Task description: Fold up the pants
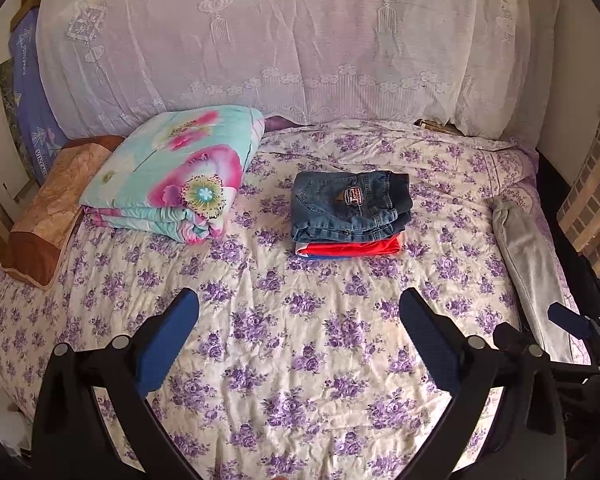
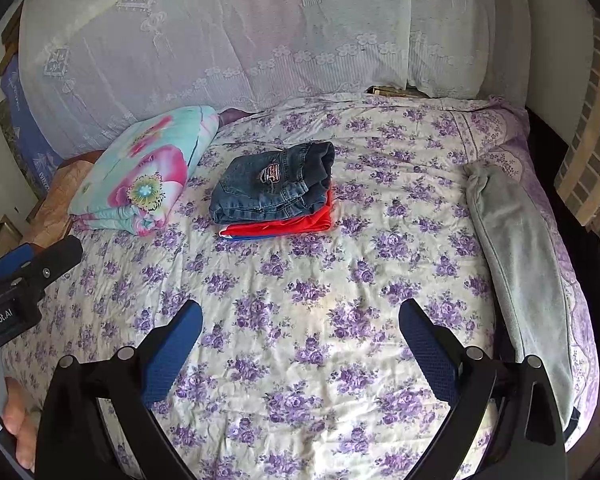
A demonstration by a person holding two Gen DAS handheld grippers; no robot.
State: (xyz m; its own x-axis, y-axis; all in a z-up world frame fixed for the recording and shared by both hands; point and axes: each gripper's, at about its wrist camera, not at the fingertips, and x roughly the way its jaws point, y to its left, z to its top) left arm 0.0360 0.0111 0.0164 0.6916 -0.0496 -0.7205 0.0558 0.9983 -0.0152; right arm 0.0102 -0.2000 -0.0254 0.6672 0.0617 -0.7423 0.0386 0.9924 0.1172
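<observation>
Folded blue denim pants [image 1: 350, 206] lie on top of a folded red garment [image 1: 350, 249] in the middle of the bed; the stack also shows in the right wrist view [image 2: 274, 190]. Grey pants [image 1: 530, 264] lie stretched along the bed's right edge, also in the right wrist view [image 2: 520, 264]. My left gripper [image 1: 300, 304] is open and empty above the floral sheet, short of the stack. My right gripper [image 2: 300, 312] is open and empty, with the grey pants to its right. The right gripper's blue fingertip [image 1: 568, 320] shows in the left wrist view.
A folded turquoise and pink floral quilt [image 1: 176, 176] lies at the left on the bed [image 1: 260, 360], beside a brown pillow [image 1: 48, 216]. A lace-covered headboard [image 1: 280, 40] rises behind. A slatted wooden panel [image 1: 596, 200] stands at the right.
</observation>
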